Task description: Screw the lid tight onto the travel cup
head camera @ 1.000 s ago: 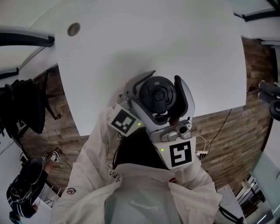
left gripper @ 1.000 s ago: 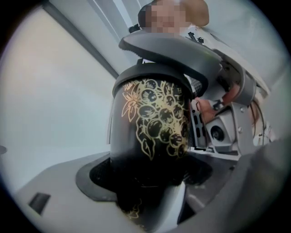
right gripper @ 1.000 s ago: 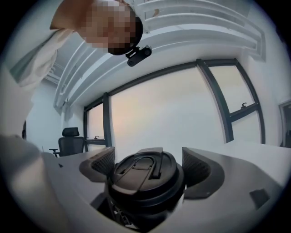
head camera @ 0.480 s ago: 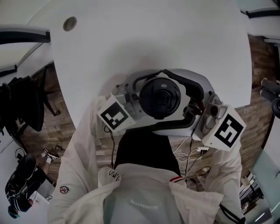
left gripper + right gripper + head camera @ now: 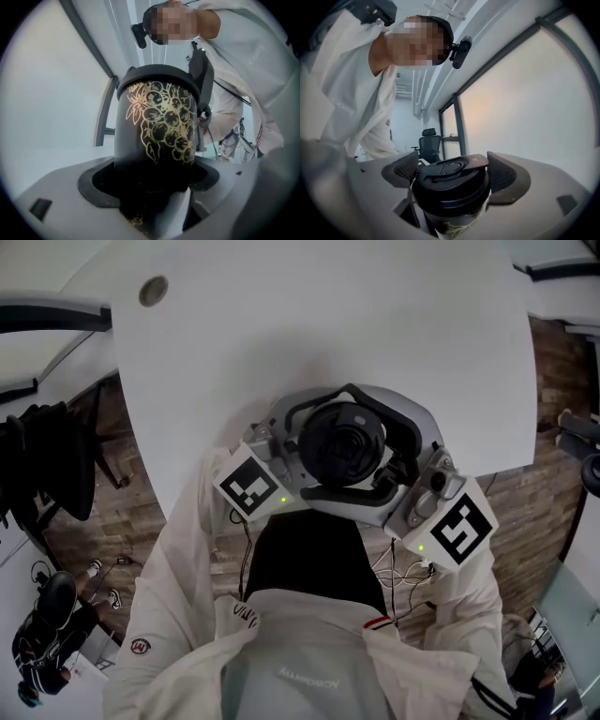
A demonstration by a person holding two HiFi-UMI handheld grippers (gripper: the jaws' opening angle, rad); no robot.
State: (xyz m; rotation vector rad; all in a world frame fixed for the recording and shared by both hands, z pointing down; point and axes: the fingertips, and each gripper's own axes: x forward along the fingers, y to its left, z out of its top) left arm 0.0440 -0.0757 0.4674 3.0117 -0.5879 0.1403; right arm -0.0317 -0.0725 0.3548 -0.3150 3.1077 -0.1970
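The travel cup is black with a gold grape pattern, and its black lid sits on top. I hold it upright in front of my chest, over the near edge of the white table. My left gripper is shut on the cup's body below the lid; in the head view this left gripper lies mostly under the cup. My right gripper reaches in from the right, and its two pads flank the lid and close on its rim. From above, the right gripper rings the lid.
A round hole is in the table's far left corner. Dark chairs stand on the wood floor to the left. A person is low at the left. Cables hang near my right arm.
The right gripper swung round the lid: its marker cube went from below the cup out to the right, then a little way back. The cup and left gripper barely shifted.
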